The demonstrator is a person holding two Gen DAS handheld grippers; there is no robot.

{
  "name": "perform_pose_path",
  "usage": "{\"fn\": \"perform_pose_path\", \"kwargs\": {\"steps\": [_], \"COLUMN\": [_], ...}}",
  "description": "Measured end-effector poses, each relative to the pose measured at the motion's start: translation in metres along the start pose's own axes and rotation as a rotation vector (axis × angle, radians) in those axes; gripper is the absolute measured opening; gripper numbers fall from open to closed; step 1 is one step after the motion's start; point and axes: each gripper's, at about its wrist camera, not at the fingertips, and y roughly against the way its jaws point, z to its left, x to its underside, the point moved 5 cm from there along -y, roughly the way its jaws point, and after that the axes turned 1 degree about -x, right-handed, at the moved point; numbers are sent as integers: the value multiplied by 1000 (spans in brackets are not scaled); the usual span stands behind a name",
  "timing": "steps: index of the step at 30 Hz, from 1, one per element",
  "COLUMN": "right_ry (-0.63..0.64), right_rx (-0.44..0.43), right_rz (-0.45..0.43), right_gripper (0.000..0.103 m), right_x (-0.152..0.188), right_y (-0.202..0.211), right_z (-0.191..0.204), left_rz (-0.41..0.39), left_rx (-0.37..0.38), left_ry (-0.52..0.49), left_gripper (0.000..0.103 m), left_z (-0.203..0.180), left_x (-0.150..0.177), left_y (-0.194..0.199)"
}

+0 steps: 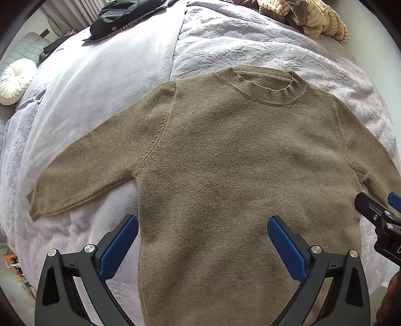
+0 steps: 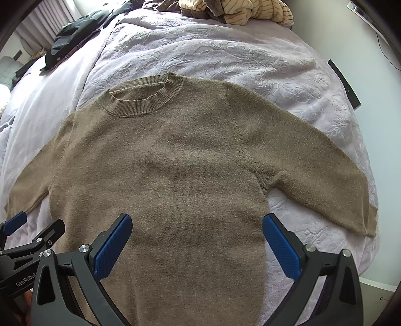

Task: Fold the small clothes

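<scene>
A tan knit sweater [image 1: 225,163] lies flat and face up on the lilac bed, collar away from me, both sleeves spread out; it also shows in the right wrist view [image 2: 163,175]. My left gripper [image 1: 203,225] is open and empty, hovering over the sweater's lower left side, its left pad [image 1: 119,247] beyond the side seam. My right gripper [image 2: 196,224] is open and empty over the lower right side, its right pad [image 2: 280,247] just past the right seam. Each gripper appears at the edge of the other's view.
The lilac quilted bedspread [image 1: 250,37] covers the bed. A striped beige garment pile [image 1: 313,17] lies at the far end. A dark bag [image 1: 125,17] lies far left. A white round cushion [image 1: 16,80] sits left of the bed. The wall [image 2: 376,75] is on the right.
</scene>
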Motion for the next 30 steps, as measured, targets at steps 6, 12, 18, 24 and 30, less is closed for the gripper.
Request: {"fn": "perform_pose_path", "kwargs": {"steps": [6, 12, 18, 24, 30], "right_ry": [0, 1, 1, 4, 6], "right_rx": [0, 3, 4, 9, 17], "right_rz": [1, 5, 14, 22, 22], "right_gripper": [103, 103, 103, 103, 103], "right_x": [0, 1, 3, 4, 2], "right_y": [0, -2, -4, -5, -5], "right_z": [0, 3, 4, 4, 3], "left_rz": [-1, 25, 88, 65, 66], "left_rx": [-5, 44, 20, 29, 35], "left_ry": [0, 0, -18, -15, -19], "left_gripper": [103, 103, 103, 103, 103], "left_z": [0, -6, -7, -8, -11], "left_x": [0, 6, 7, 4, 4], "left_y": [0, -4, -5, -5, -6]}}
